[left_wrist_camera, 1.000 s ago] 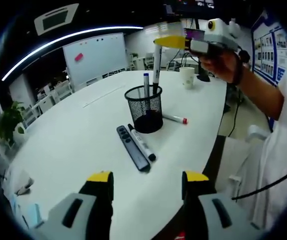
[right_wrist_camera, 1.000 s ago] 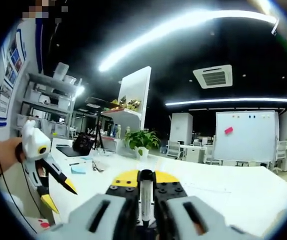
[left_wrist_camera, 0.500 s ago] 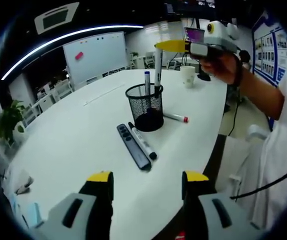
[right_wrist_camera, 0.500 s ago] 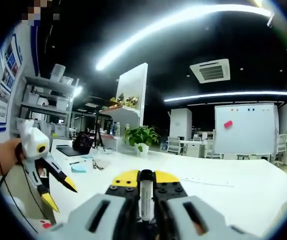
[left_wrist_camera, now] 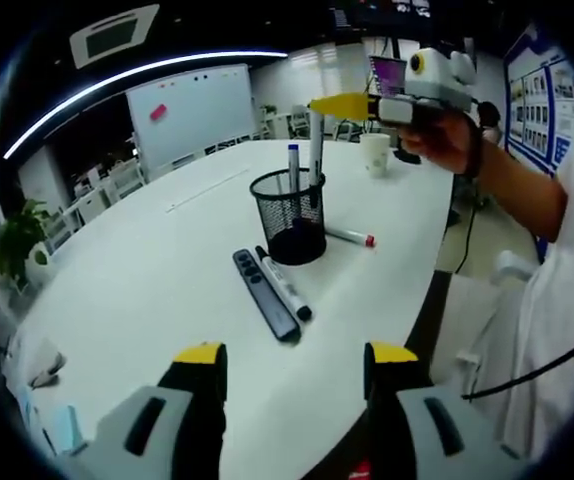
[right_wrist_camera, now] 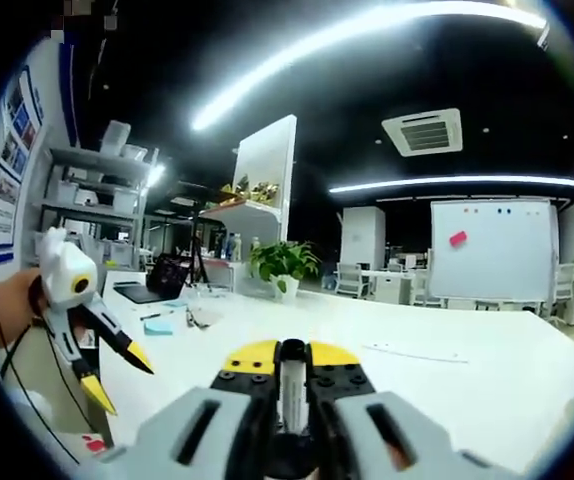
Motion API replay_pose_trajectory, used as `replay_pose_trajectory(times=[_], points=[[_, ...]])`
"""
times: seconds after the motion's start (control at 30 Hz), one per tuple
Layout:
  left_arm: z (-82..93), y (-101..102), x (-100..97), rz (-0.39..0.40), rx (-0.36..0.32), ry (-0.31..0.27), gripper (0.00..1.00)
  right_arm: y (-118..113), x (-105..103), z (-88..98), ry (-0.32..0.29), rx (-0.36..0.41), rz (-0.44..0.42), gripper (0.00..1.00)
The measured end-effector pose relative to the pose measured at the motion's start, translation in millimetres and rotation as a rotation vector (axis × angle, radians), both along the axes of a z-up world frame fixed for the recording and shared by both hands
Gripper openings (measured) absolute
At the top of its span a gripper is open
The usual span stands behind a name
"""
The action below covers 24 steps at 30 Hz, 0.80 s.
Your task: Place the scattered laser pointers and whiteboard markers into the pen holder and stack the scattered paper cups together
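White table (left_wrist_camera: 147, 270) spreads across the left gripper view. At about 12 o'clock from the view's centre stands a black mesh pen holder (left_wrist_camera: 289, 216), upright on the table. Inside it stands a blue-capped marker (left_wrist_camera: 293, 165), and a second, pale marker (left_wrist_camera: 315, 150) reaches down into it from above. That pale marker is pinched at its top by the right hand-held gripper (left_wrist_camera: 329, 104), which comes in at 1 o'clock with yellow tips, held by a person's hand (left_wrist_camera: 437, 135). Just beside the holder, toward 6 o'clock, lie a dark laser pointer (left_wrist_camera: 265, 294) and a black-capped whiteboard marker (left_wrist_camera: 284, 284), side by side and touching. A red-capped marker (left_wrist_camera: 349, 237) lies by the holder's base at 3 o'clock. A white paper cup (left_wrist_camera: 374, 154) stands farther back on the table. The left hand-held gripper (left_wrist_camera: 295, 360) rises from 6 o'clock, jaws spread wide, holding nothing.

In the right gripper view, the right hand-held gripper (right_wrist_camera: 281, 358) rises from 6 o'clock, jaws pressed on the pale marker (right_wrist_camera: 290, 385) between them. At 9 o'clock the left hand-held gripper (right_wrist_camera: 115, 372) shows, its yellow-tipped jaws spread. A whiteboard (right_wrist_camera: 493, 252) stands at 3 o'clock, beyond the table (right_wrist_camera: 467, 365).
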State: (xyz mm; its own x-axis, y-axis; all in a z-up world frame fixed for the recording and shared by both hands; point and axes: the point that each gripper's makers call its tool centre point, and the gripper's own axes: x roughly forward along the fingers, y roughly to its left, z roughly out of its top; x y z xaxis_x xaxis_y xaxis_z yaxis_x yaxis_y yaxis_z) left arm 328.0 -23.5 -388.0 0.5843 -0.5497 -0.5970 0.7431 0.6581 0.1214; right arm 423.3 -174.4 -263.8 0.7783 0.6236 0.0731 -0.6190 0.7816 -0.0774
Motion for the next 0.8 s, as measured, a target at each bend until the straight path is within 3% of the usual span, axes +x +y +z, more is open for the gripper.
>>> replay_pose_trajectory(times=[0.8], points=[[-2.9,-3.2,1.2,-0.007,0.006,0.008,0.55,-7.3,8.1,-25.1,0.074,-0.015,-0.03,0.1]])
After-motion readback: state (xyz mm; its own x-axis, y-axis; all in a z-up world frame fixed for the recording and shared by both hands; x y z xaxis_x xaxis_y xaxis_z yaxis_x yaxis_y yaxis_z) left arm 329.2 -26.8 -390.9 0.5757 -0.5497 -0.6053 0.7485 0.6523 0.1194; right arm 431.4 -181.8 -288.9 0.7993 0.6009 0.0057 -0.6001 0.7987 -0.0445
